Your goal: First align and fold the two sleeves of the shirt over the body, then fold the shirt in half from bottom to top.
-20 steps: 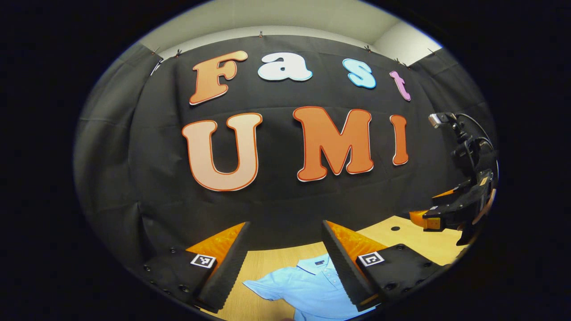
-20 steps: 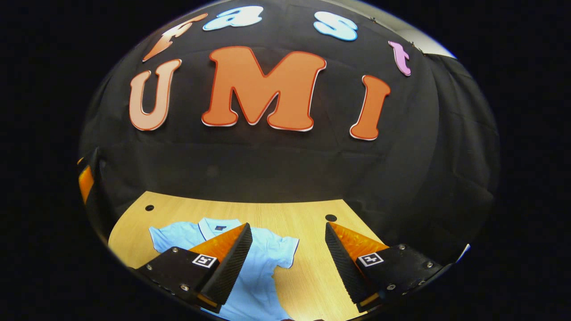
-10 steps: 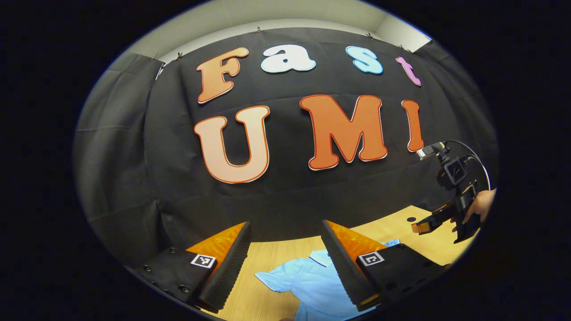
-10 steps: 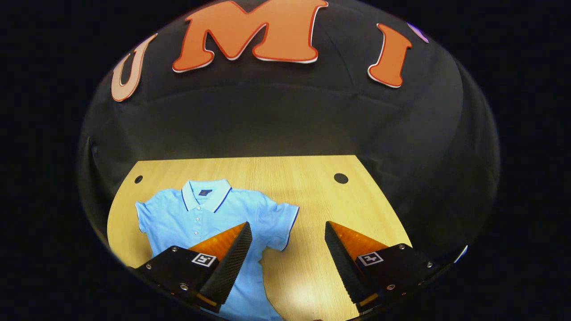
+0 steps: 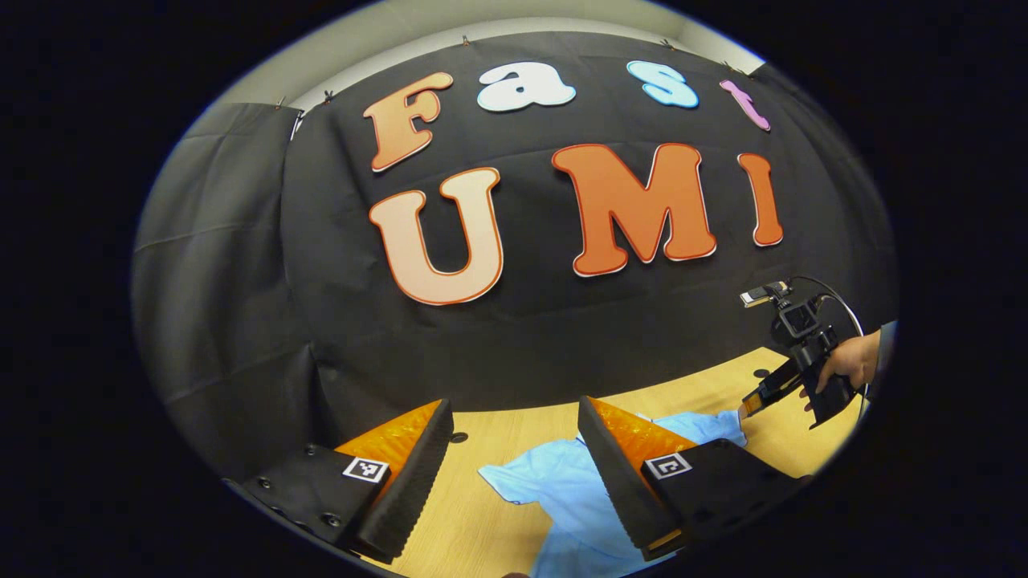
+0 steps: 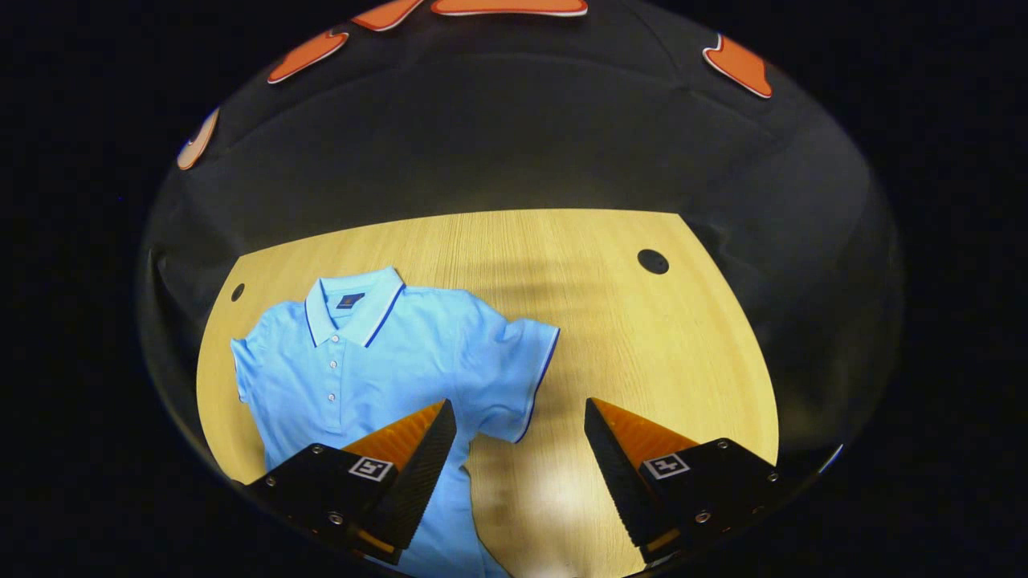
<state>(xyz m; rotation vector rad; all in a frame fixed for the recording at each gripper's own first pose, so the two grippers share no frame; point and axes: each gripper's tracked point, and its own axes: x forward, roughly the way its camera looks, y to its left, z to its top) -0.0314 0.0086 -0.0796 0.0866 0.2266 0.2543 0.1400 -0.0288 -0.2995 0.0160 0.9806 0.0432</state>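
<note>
Here, shirt [image 6: 361,361] flat on table [image 6: 642,337], sleeves unfolded. Right gripper [image 6: 520,425] and left gripper [image 5: 514,425] both wide, empty. Best: pinch each sleeve hem squarely, fold evenly inward.

Nothing here reads as words or numbers that I can make out. On my left tool [image 5: 514,470] and my right tool [image 6: 520,474] each finger carries a small square black-and-white coded marker, a pattern and not letters. The shirt [image 6: 377,353] has a small dark tag just inside its collar, too small for me to read.
</note>
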